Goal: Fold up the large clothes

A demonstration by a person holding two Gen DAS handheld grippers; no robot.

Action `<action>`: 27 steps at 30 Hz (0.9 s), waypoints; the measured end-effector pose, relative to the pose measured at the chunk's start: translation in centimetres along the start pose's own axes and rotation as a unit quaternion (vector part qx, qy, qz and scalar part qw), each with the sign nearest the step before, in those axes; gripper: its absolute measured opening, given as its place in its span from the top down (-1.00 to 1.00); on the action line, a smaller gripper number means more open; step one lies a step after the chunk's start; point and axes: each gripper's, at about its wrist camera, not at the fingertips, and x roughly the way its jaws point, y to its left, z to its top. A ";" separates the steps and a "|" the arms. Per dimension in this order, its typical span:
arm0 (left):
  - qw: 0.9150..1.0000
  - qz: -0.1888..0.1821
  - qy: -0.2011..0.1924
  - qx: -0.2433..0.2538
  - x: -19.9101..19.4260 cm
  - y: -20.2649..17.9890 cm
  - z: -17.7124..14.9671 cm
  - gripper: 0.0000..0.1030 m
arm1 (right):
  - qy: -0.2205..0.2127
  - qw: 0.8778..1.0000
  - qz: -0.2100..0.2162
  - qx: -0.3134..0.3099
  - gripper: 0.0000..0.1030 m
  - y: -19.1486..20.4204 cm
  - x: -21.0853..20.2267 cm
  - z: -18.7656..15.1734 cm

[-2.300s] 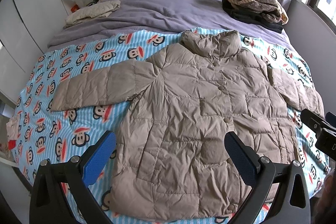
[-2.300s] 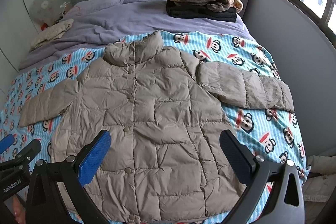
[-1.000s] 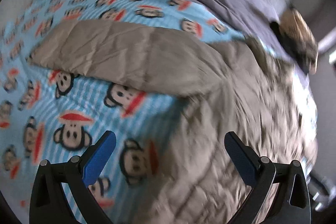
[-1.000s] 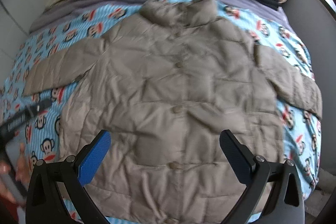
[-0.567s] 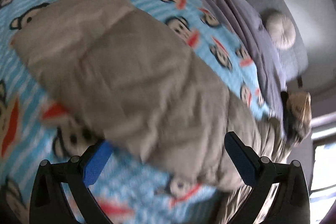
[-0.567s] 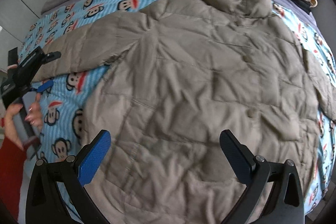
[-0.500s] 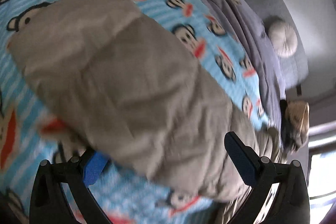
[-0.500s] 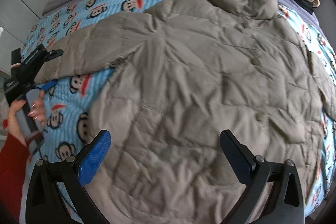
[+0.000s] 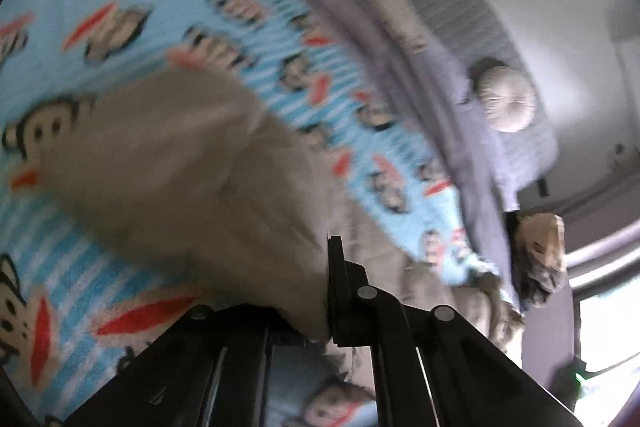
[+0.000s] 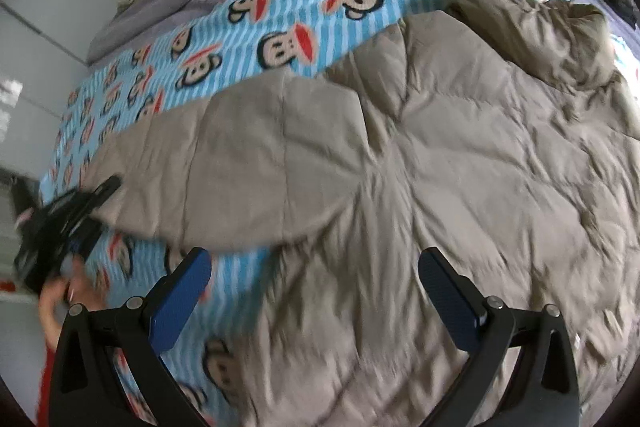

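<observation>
Bedroom conditions: a bed is carrying a blue striped monkey-print blanket (image 10: pixel 280 3) over grey bedding, with a round cushion (image 9: pixel 507 103) at the headboard in the right of the left wrist frame and a pile of clothes (image 9: pixel 540 259) sitting at its right edge.

Subject item: a beige quilted jacket (image 10: pixel 460 155) is lying front-up across the blanket, filling the centre and right of the right wrist frame, collar toward the upper right. One sleeve (image 10: pixel 224 163) is stretching toward the left of that frame.

Left gripper (image 9: pixel 320 307): its jaws are closing on the cuff end of the sleeve, with beige fabric pinched between them at lower centre of the left wrist frame. The view is blurring heavily, so the depth of the bite cannot be confirmed.

Right gripper (image 10: pixel 314 295): it is hanging open above the jacket's lower body, blue pads apart, gripping nothing.

Handling assessment: the padding is likely making the jacket light, soft and springy, with a possibly slippery shell. Folds are likely to rebound. The cuff and hem edges are looking like the soundest holds.

Change since half a second ago: the left jaws, then standing wide around the sleeve, are now clamping it; the right gripper is sitting nearer the sleeve.
</observation>
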 end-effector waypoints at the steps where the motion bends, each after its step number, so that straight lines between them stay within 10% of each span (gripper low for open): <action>1: 1.000 -0.009 -0.006 0.016 -0.8 -1.0 0.1 0.86 | 0.002 1.000 0.005 0.004 -0.63 0.1 0.7 0.4; 3: 0.998 -0.026 -0.018 0.050 -2.0 -3.4 0.6 0.86 | 0.023 0.999 0.033 0.014 0.53 0.1 2.5 0.8; 4: 0.996 -0.038 -0.021 0.071 -2.6 -5.0 0.7 0.86 | 0.037 0.998 0.047 0.025 0.62 0.0 3.7 1.0; 11: 0.972 -0.114 -0.003 0.206 -3.7 -16.7 -2.5 0.86 | 0.073 0.995 0.059 0.019 0.64 -0.1 6.8 0.9; 17: 0.928 -0.173 0.049 0.325 -0.2 -28.6 -9.8 0.86 | 0.055 0.989 0.105 0.084 0.64 -5.9 1.9 0.8; 24: 0.876 -0.082 0.134 0.455 10.0 -35.0 -22.0 0.85 | -0.012 0.977 0.042 0.211 0.64 -21.3 -5.3 -1.7; 27: 0.836 -0.006 0.166 0.523 14.7 -34.7 -27.2 0.85 | -0.016 0.975 0.005 0.221 0.64 -25.7 -6.8 -2.7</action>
